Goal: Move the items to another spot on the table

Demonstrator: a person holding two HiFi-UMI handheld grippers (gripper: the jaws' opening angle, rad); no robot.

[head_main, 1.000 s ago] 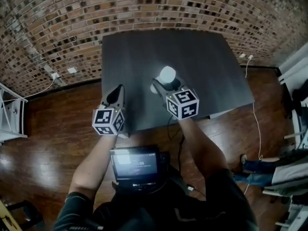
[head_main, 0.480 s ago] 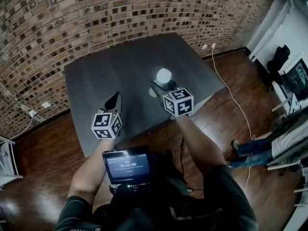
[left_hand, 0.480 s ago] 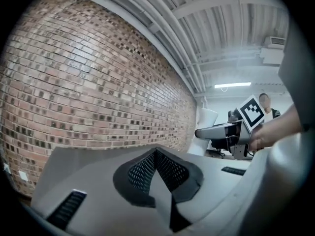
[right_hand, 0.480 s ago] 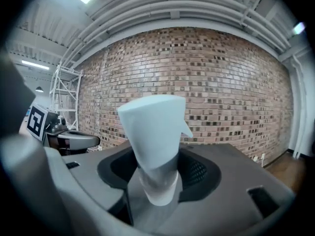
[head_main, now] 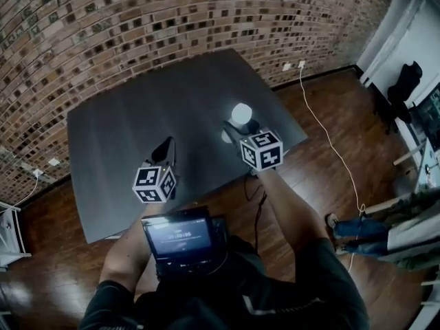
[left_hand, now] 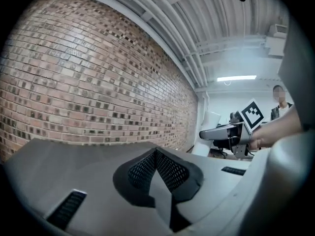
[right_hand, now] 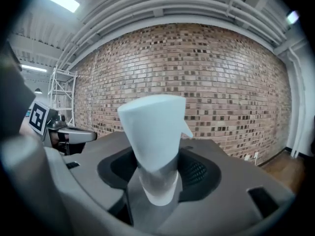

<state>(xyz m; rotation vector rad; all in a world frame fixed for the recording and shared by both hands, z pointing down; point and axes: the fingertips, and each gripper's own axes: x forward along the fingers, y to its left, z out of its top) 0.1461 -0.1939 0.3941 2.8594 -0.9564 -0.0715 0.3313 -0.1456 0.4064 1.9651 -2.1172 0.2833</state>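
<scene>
White cup (right_hand: pixel 152 132): plain, matte, flares toward the rim, small spout on one side, leaning slightly. The right gripper (right_hand: pixel 156 173) clamps its narrow lower end, jaws partway apart. It sits over the near right part of the dark table (head_main: pixel 137 129). Left gripper (left_hand: pixel 156 168): jaws together, empty.

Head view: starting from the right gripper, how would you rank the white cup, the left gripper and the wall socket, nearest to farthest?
1. white cup: held in the right gripper's jaws.
2. left gripper: off to its left, jaws together and empty.
3. wall socket: farthest, low on the brick wall beyond the table's far right corner.
</scene>
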